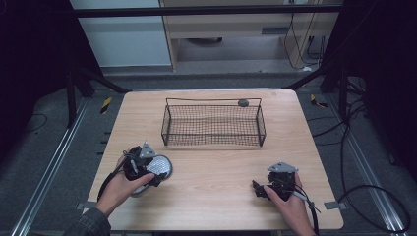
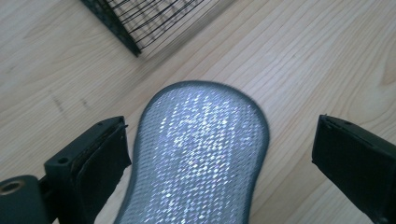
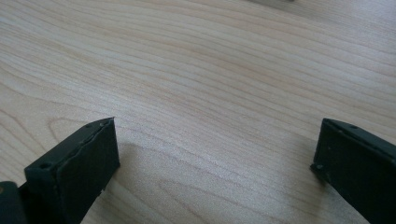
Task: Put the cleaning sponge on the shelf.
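pad (image 2: 201, 154): glittery woven mesh, shiny | table (image 1: 216, 196): pale matt wood | basket (image 1: 213, 125): black wire mesh

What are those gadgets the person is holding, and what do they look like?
They are two hand-held tools. The left gripper and right gripper are chunky black blocks, each topped by a grey three-cornered plate, with a black cable trailing back past the wrist. Each ends in two flat, black, rectangular jaws with small screw holes. The person's left arm wears a dark checked sleeve.
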{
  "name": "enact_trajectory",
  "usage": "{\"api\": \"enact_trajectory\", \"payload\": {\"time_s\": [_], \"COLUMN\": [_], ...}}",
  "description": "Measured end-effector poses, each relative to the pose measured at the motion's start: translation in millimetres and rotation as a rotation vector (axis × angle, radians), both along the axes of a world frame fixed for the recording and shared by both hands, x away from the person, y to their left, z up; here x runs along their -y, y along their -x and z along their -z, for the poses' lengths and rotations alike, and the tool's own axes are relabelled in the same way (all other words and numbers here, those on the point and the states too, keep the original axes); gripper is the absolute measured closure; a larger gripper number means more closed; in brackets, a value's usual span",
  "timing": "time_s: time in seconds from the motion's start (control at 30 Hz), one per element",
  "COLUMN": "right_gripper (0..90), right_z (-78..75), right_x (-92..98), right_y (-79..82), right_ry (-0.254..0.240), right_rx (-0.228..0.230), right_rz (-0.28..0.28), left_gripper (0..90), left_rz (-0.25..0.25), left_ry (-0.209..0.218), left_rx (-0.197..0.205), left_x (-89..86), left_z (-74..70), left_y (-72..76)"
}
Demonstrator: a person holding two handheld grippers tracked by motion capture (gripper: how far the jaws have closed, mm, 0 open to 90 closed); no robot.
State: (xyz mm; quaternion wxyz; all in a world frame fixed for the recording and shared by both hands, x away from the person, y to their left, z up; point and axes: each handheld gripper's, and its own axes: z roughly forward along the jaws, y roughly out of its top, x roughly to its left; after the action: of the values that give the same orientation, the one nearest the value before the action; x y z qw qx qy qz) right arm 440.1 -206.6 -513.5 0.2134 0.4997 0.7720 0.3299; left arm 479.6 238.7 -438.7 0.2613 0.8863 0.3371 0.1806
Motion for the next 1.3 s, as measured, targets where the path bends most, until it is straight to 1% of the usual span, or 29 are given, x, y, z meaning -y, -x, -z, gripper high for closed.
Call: {"api": "enact_trajectory", "payload": {"time_s": [0.1,0.17,0.27,0.43,0.57,0.7,0.8,1.0,1.03,1.17,1.3], "right_gripper": [0.3,0.3,0.4,0.3,0.3,0.3,0.4,0.3,0.3,0.3,0.3], "right_z": [0.0,0.0,-0.1,0.1,0.1,0.1,0.1,0.2,0.2,0.2,0.2], "right_x": [0.0,0.0,0.0,0.2,0.2,0.3,0.4,0.4,0.4,0.4,0.4], "right_y": [0.0,0.0,0.1,0.2,0.5,0.5,0.5,0.7,0.7,0.7,0.8], "right_ry": [0.0,0.0,0.001,0.003,0.003,0.003,0.003,0.004,0.004,0.004,0.004], "right_rx": [0.0,0.0,-0.001,0.003,0.002,0.003,0.003,0.004,0.003,0.004,0.003], "right_rz": [0.0,0.0,0.0,-0.002,-0.002,-0.005,-0.005,-0.006,-0.005,-0.006,-0.006], "left_gripper": [3.3,3.3,3.3,3.3,3.4,3.4,3.5,3.5,3.5,3.7,3.7], "left_rz": [0.004,0.0,-0.004,-0.017,-0.011,-0.013,-0.009,0.004,0.006,0.024,0.039], "left_ry": [-0.014,-0.015,-0.035,-0.033,-0.051,-0.057,-0.067,-0.105,-0.102,-0.138,-0.157], "left_rx": [0.0,-0.007,-0.021,-0.041,-0.06,-0.073,-0.094,-0.135,-0.144,-0.182,-0.207], "left_x": [-5.7,-9.6,-15.0,-22.6,-26.0,-29.6,-31.4,-33.1,-33.0,-31.6,-29.3], "left_z": [-2.9,-3.9,-3.9,-4.0,-3.3,-3.5,-4.4,-6.1,-6.3,-7.0,-6.9], "left_y": [0.0,-0.4,-1.2,-1.0,-0.9,-1.4,-1.9,-3.4,-4.1,-8.4,-13.0]}}
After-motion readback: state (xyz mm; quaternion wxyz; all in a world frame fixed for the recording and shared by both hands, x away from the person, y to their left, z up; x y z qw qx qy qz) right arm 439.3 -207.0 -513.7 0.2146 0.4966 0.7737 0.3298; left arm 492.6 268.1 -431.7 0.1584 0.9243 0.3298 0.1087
